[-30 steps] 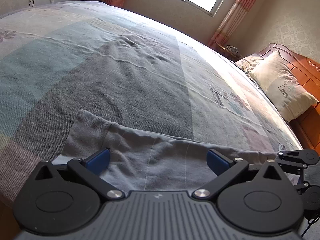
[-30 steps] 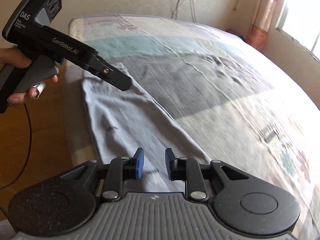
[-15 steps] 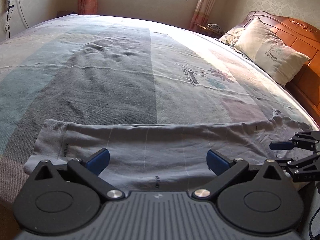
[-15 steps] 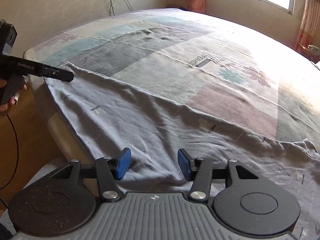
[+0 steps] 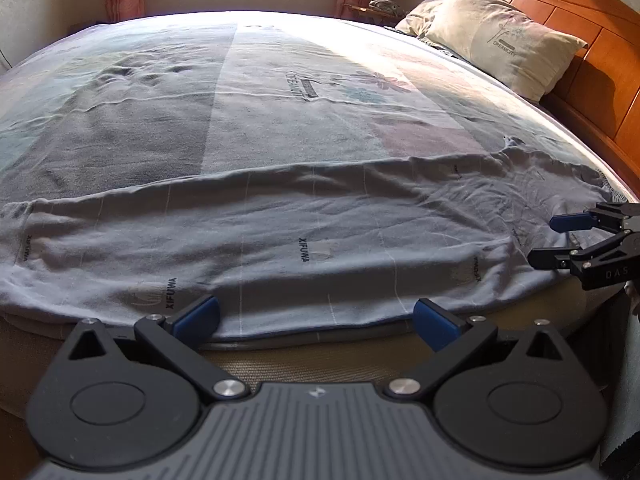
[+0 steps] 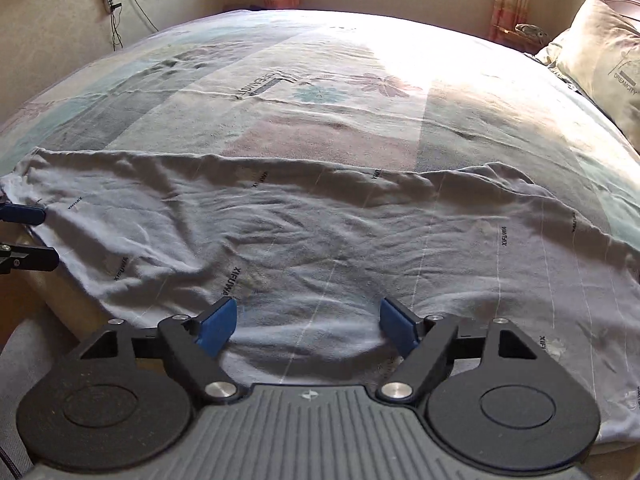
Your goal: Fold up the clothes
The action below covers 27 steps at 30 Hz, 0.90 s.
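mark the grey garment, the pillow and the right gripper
grey garment (image 5: pixel 304 232), left wrist view, middle of cloth
pillow (image 5: pixel 508 44), left wrist view, its face
right gripper (image 6: pixel 308 322), right wrist view, between open fingertips

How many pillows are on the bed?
2. The big pillow leans at the wooden headboard on the right side of the bed. A second pillow peeks out behind it, mostly hidden. More might be out of sight.

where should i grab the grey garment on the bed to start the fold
Grip the near hem of the grey garment, coming in from the bed's front side. It lies flat and long across the bed, and that hem hangs slightly over the mattress edge, so a finger can slip beneath. The left hand-held gripper and the right hand-held gripper are both open near that hem.
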### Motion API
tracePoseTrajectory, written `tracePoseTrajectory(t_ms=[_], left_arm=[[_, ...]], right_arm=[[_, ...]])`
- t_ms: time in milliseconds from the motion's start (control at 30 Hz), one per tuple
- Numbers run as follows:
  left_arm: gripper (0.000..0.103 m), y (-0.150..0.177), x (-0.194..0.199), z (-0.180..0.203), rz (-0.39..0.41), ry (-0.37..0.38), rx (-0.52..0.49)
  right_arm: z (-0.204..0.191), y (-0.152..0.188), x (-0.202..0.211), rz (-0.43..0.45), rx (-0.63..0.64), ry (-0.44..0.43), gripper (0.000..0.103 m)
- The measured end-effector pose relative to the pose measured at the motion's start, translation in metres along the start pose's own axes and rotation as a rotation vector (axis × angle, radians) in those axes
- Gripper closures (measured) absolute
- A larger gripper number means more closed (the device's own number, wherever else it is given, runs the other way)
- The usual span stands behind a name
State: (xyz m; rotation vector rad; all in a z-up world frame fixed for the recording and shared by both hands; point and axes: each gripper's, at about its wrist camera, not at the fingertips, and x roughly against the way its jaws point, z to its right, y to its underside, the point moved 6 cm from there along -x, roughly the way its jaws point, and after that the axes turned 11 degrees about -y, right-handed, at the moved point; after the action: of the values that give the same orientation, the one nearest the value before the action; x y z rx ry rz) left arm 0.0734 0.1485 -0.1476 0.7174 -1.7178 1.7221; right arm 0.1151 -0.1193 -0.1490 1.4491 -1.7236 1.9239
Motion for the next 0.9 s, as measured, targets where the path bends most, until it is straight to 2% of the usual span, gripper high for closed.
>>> tracePoseTrajectory(t_ms=[67, 133, 333, 433, 533, 633, 800, 900], left_arm=[[0.001, 0.002, 0.002, -0.002, 0.008, 0.002, 0.004], [0.001, 0.004, 0.005, -0.003, 0.006, -0.011, -0.001], [0.001, -0.014, 0.016, -0.001, 0.011, -0.062, -0.015], [0.001, -0.042, 0.012, 0.010, 0.037, -0.007, -0.026], [0.001, -0.061, -0.009, 0.028, 0.036, 0.034, -0.076], [0.001, -0.072, -0.043, 0.041, 0.002, 0.056, -0.104], [0.001, -0.086, -0.076, 0.034, 0.001, 0.026, -0.074], [0.001, -0.096, -0.074, 0.034, -0.017, 0.017, -0.066]], right_arm=[[-0.003, 0.002, -0.003, 0.005, 0.006, 0.004, 0.004], [-0.003, 0.001, -0.004, 0.005, 0.001, -0.004, 0.001], [-0.003, 0.009, 0.002, 0.029, 0.028, -0.016, 0.000], [-0.003, 0.010, 0.003, 0.041, 0.033, -0.019, 0.000], [-0.003, 0.011, 0.002, 0.049, 0.036, -0.020, 0.000], [-0.004, 0.011, 0.002, 0.056, 0.037, -0.020, 0.000], [-0.004, 0.012, 0.002, 0.058, 0.038, -0.022, 0.000], [-0.004, 0.012, 0.003, 0.067, 0.040, -0.024, 0.000]])
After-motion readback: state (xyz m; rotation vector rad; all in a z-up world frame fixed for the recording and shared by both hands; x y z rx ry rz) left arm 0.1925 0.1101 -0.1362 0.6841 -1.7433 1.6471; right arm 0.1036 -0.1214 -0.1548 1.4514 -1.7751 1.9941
